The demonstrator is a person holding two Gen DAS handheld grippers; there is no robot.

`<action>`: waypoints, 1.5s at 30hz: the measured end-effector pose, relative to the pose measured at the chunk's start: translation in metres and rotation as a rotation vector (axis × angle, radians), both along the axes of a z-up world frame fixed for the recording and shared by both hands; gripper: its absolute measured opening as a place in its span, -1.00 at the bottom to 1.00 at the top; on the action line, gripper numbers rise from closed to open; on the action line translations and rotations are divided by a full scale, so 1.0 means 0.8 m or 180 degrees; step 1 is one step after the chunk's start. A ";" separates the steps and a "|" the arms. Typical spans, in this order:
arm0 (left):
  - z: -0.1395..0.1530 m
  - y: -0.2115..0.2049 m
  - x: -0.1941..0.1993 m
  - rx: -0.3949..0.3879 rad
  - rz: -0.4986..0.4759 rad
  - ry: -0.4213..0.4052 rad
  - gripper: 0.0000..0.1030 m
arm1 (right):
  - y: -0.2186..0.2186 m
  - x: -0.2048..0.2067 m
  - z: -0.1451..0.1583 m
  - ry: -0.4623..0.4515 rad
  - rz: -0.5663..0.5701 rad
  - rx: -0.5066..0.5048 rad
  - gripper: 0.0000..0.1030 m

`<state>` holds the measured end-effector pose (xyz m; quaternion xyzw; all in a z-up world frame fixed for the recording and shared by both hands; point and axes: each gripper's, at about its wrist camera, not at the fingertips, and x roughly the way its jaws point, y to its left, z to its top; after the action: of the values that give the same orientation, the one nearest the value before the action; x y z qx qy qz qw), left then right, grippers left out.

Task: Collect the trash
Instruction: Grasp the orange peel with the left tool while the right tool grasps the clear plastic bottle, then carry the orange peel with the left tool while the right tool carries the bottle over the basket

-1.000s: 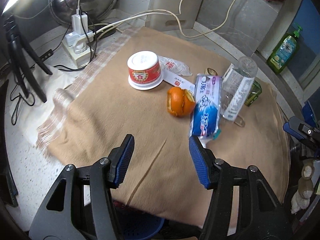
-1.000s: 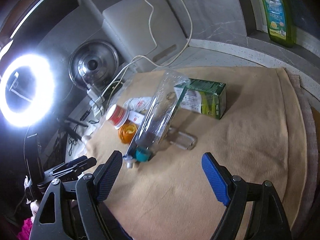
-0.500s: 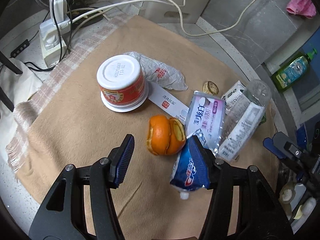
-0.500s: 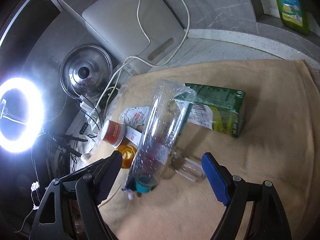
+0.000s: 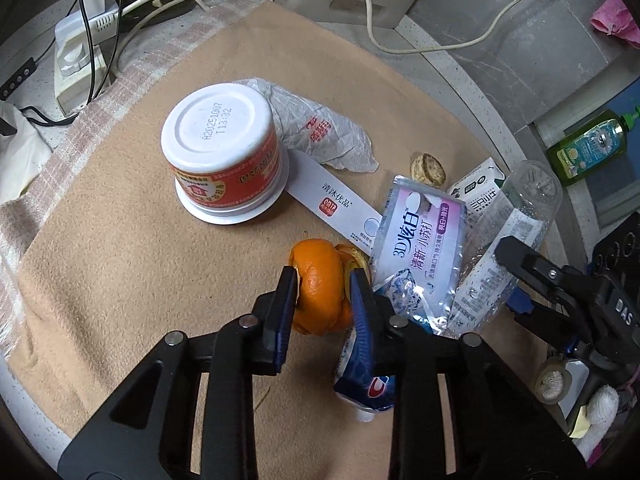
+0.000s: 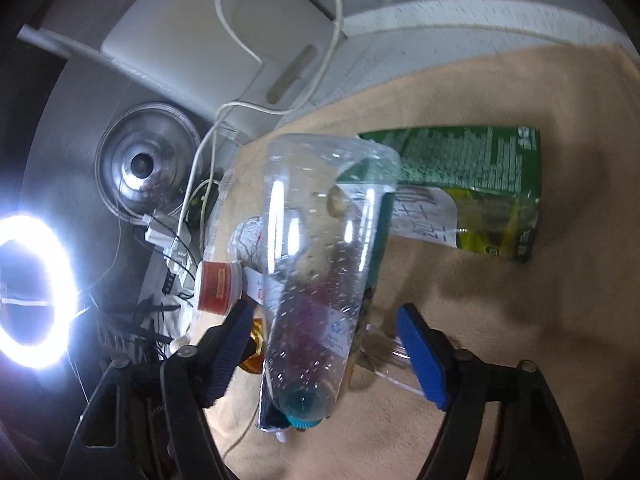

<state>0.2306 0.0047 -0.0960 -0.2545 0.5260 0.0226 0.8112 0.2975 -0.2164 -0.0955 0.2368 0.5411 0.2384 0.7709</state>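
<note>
Both my hands are dropping closer: left gripper (image 5: 324, 294) jaws are closing, pinching the orange peel (image 5: 320, 280); right gripper (image 6: 324, 344) jaws, spread, are closing around the bottle (image 6: 316, 280). I'm squeezing gently, centred.

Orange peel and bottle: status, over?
Left gripper closing on orange peel. Right gripper closing, bottle between open jaws, no contact. Toothpaste tube crowds the peel.

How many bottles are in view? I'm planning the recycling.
2. A clear crushed plastic bottle with a teal cap lies on the tan cloth between the right tool's closing blue pads; a green dish-soap bottle lies off the cloth. Others may be hidden.
</note>
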 end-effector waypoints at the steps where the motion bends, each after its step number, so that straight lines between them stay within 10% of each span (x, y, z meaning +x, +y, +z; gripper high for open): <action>1: 0.000 0.001 0.001 -0.0005 0.0009 -0.0001 -0.53 | -0.001 0.002 -0.005 0.0049 -0.0014 0.0047 0.38; 5: 0.001 0.001 0.004 0.0017 -0.0009 -0.0004 -0.57 | 0.002 0.007 -0.010 0.0115 0.0009 0.0238 0.10; 45: 0.074 0.068 -0.205 0.0230 0.0075 -0.0420 -0.59 | 0.007 -0.201 0.123 -0.1103 0.0288 -0.0435 0.07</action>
<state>0.0663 0.0591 -0.0369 -0.2322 0.4672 0.0343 0.8524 0.1366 -0.2108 0.0025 0.1148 0.4252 0.2727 0.8554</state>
